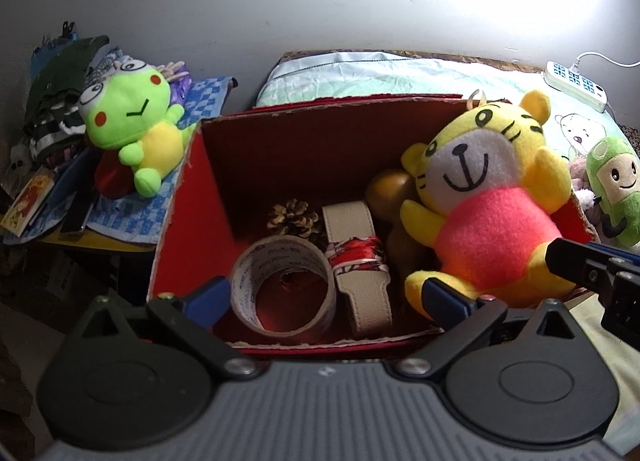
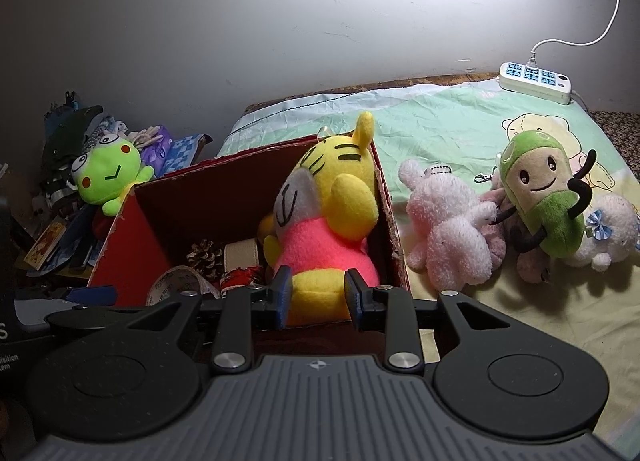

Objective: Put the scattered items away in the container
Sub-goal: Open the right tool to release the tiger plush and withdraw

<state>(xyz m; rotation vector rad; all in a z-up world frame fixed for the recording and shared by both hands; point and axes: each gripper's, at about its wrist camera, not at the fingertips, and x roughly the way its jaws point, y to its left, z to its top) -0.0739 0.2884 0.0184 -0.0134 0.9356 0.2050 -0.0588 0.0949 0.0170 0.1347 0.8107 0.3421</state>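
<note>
I'm holding my left gripper (image 1: 326, 297) spread wide and empty over the red box (image 1: 176, 229), where a tape roll (image 1: 282, 285), a pine cone (image 1: 294, 217) and a banded strap (image 1: 356, 261) are lying. My right gripper (image 2: 318, 295) is pinching the tiger plush (image 2: 326, 217), which is sitting in the box's right corner; the pink plush (image 2: 448, 229) and green plush (image 2: 540, 197) are waiting on the bedsheet (image 2: 440, 121).

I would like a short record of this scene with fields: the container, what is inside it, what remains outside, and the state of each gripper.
container: red cardboard box, top open
inside: yellow tiger plush in a pink shirt, clear tape roll, brown pine cone, beige leather strap
outside, on the pale green sheet: green bean plush, pink fluffy plush, white fluffy plush
outside, on the cluttered pile: green frog plush
left gripper: open, holding nothing
right gripper: shut on the yellow tiger plush, at its foot
</note>
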